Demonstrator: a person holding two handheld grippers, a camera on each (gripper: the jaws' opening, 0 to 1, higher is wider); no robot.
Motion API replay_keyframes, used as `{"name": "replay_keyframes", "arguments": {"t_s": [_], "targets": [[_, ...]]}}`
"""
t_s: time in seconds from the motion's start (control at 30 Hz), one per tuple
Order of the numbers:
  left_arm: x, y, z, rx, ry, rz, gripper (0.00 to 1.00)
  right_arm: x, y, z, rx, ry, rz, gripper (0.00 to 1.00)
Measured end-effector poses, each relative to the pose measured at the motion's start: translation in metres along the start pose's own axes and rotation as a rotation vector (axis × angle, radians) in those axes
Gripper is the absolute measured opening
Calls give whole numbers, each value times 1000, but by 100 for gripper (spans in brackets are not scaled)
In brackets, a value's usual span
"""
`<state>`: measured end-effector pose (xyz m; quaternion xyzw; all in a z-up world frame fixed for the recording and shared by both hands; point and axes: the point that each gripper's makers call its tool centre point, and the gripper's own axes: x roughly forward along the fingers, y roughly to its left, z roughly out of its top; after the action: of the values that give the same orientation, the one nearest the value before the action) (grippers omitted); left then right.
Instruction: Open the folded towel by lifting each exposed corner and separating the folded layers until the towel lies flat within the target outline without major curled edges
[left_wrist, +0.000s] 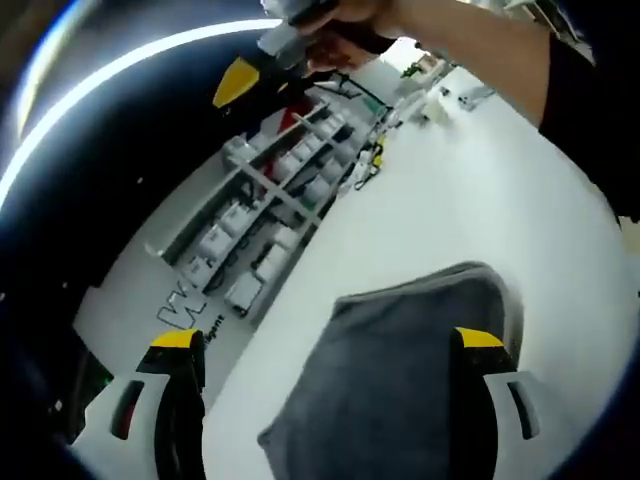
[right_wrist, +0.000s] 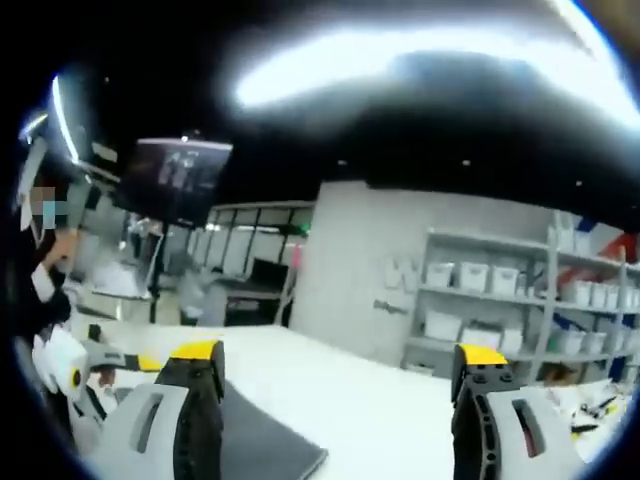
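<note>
A grey folded towel (left_wrist: 400, 380) lies on the white table (left_wrist: 480, 200). My left gripper (left_wrist: 330, 342) hovers over it, open wide. Its right jaw stands in front of the towel's right part, while its left jaw is past the table's edge. At the top of the left gripper view, a hand (left_wrist: 345, 25) holds the right gripper (left_wrist: 240, 80) high above the table. In the right gripper view, that gripper (right_wrist: 338, 352) is open with nothing between its jaws. One corner of the towel (right_wrist: 262, 440) shows low, beside its left jaw. The left gripper (right_wrist: 75, 368) shows at the far left.
Shelves with several white bins (left_wrist: 280, 190) stand beyond the table's far edge and appear again as shelves (right_wrist: 490, 285) by a grey wall. A dark monitor (right_wrist: 178, 180) hangs at the back. Small items (left_wrist: 450, 95) sit on the far end of the table. A person's arm (left_wrist: 480, 55) reaches in.
</note>
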<state>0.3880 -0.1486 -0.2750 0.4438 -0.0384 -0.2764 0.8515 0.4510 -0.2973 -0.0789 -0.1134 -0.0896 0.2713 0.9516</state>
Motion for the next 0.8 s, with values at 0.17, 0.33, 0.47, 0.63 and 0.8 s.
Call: {"name": "replay_keyframes", "arguments": {"t_s": [0.17, 0.33, 0.47, 0.63, 0.8], "targets": [[0, -6, -5, 3, 13, -2, 100, 21, 15, 0, -39, 20, 87, 94], [2, -8, -17, 11, 33, 19, 100, 37, 23, -33, -71, 109, 171, 97], [8, -17, -29, 6, 60, 7, 100, 45, 19, -56, -84, 166, 188, 96], [11, -31, -30, 10, 64, -10, 100, 54, 19, -65, -68, 157, 217, 94], [15, -46, -18, 10, 23, -21, 100, 68, 25, -94, -9, 196, 290, 91]]}}
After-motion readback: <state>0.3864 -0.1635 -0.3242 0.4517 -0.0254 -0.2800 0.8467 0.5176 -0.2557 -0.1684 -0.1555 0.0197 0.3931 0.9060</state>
